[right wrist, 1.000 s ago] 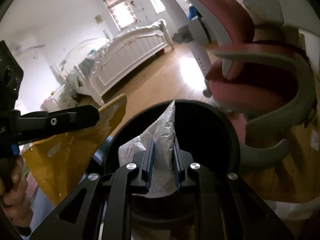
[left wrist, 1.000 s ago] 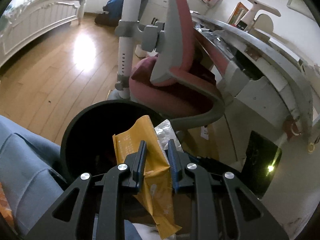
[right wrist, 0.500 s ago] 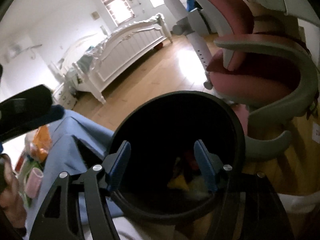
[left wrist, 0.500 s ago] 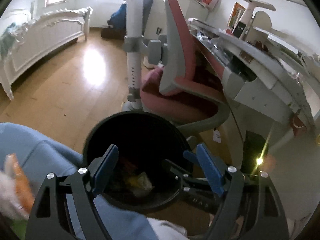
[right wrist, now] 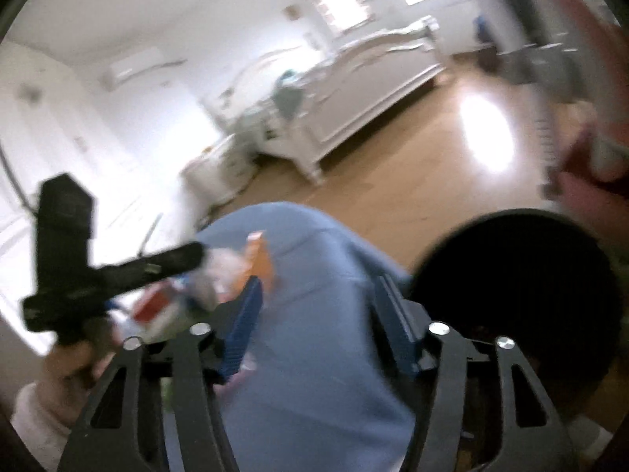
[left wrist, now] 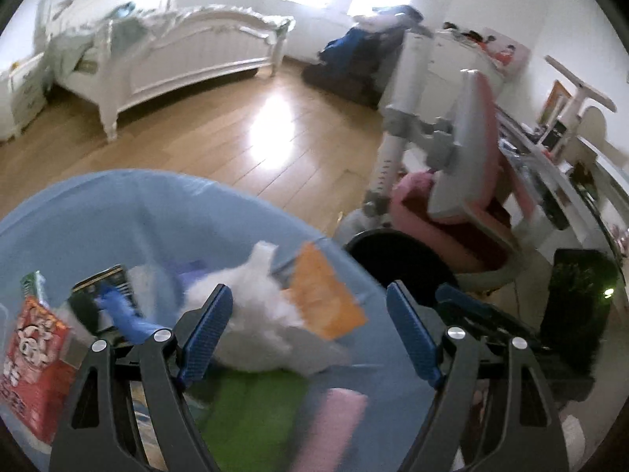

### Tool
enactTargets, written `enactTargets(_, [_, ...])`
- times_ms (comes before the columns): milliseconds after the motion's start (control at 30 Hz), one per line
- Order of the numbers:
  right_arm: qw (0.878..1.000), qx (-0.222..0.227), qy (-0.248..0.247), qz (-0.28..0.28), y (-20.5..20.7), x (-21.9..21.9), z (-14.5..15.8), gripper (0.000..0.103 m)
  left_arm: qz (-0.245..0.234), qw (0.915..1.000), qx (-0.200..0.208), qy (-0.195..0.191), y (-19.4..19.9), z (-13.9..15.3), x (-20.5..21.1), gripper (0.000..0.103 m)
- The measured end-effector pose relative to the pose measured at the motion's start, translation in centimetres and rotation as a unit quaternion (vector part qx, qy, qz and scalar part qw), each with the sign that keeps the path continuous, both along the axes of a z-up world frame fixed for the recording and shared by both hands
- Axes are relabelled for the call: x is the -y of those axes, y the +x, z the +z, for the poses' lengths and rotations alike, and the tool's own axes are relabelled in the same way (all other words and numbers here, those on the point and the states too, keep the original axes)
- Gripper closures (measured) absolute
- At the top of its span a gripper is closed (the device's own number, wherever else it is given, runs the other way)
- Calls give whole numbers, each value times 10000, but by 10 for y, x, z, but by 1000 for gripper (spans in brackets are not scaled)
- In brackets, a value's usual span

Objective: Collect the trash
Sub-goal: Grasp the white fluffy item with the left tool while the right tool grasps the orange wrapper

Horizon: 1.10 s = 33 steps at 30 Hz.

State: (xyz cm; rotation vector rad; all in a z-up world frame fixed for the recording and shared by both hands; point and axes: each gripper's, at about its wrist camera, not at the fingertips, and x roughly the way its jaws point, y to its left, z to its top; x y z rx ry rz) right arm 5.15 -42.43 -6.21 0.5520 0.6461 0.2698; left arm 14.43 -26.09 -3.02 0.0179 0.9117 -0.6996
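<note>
The left gripper (left wrist: 308, 332) is seen at the bottom centre of its own view with its ridged blue pads (left wrist: 206, 330) spread wide apart and nothing held between them. Just beyond them, on a blue cloth-covered surface (left wrist: 118, 212), a heap of trash is spread: a white crumpled wad (left wrist: 259, 314), a flat orange packet (left wrist: 322, 295) lying on it, and a red carton (left wrist: 29, 365) at the lower left whose printed characters are too blurred to be read. A green patch (left wrist: 251, 413) and a pink cylinder (left wrist: 334, 428) lie under the jaws. The round black bin (left wrist: 397, 259) is placed to the right of centre, beside a pink chair (left wrist: 471, 165).

The right gripper (right wrist: 314, 326) is likewise held apart and empty, with the bin (right wrist: 519, 291) at the lower right of its frame.
</note>
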Motion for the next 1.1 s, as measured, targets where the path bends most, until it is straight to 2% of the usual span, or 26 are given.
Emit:
enactTargets(133, [9991,-226,-35,344,31,-27,3,52,74,9997,-104,212,18,-10,-8,23])
enactTargets(200, [9987,-302,-41,411,42,-35,3,52,188,9996,-177,87,24,-10,-16,23])
enactTargets(267, [9979,-432,-85,466,52,-43,3,57,242,9994,-251,-67,28,-10,-24,23])
enactTargets(367, [9962,-637,-87,582,68,-53,-1,72,178,9995,-246,120,31,-16,-23,23])
enactTargets(433, [9956,-712,-142,598,73,-58,-2,87,127,9994,-180,271,32,-19,-20,24])
enactTargets(467, [9957,-693,-160,588,69,-58,-4,87,129,9993,-136,312,32,-20,-20,27])
enactTargets(533, [9967,-590,-177,524,64,-57,-1,93,174,9990,-37,403,32,-20,-20,61])
enactTargets(600, [9979,-471,-97,442,56,-52,2,95,233,9993,-79,295,35,-19,-23,66])
enactTargets(667, [9990,-278,-94,324,47,-48,10,96,335,9993,-102,120,36,-15,-28,68])
enactTargets(867, [9962,592,-517,-387,-5,-26,47,96,322,9984,327,-327,11,21,-26,69])
enactTargets(1000, [9884,909,-741,-963,-38,0,58,96,1,9962,413,-770,-8,48,-5,69])
enactTargets(1100, [9822,922,-895,-1371,-60,24,55,96,-353,9940,350,-976,-21,55,21,69])
